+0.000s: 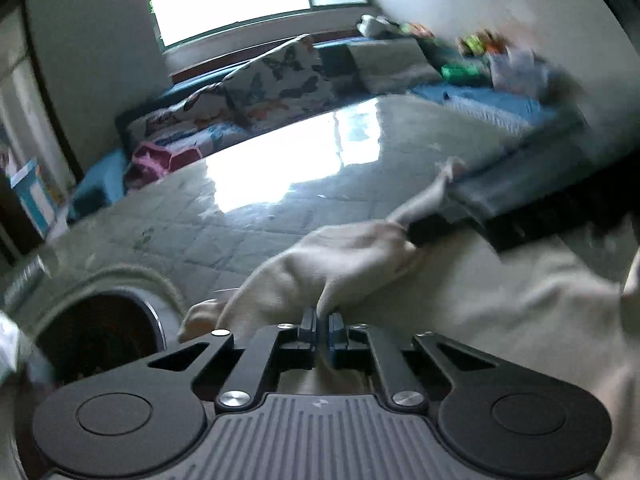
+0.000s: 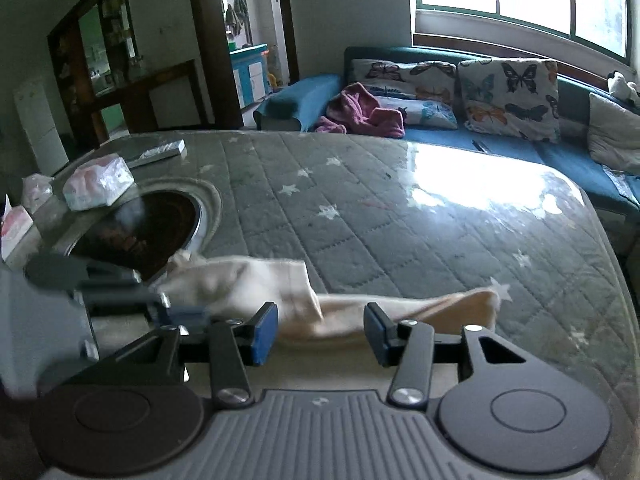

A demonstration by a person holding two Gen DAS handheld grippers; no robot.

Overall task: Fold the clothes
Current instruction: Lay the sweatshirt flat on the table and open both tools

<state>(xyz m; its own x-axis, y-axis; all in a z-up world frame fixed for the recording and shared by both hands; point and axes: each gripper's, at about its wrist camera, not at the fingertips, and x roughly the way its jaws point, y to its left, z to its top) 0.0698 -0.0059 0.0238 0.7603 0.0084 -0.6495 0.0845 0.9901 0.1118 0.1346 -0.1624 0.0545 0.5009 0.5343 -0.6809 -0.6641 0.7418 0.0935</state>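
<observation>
No legible writing; left gripper (image 1: 322, 320) pinches cream garment (image 1: 352, 264).

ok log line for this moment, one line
left gripper: shut on cream garment | right gripper: open, garment between fingers | table: garment part folded

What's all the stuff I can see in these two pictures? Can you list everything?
Cream garment: one, on the table's near edge.
Quilted table cover: one, grey with white stars.
Round dark opening: one, table's left.
Tissue packs: about three, white-pink, far left.
Sofa: one, blue, under the window.
Butterfly cushions: two or more.
Pink cloth: one, on sofa.
Left gripper: shut on the garment.
Right gripper: open, above the garment.
</observation>
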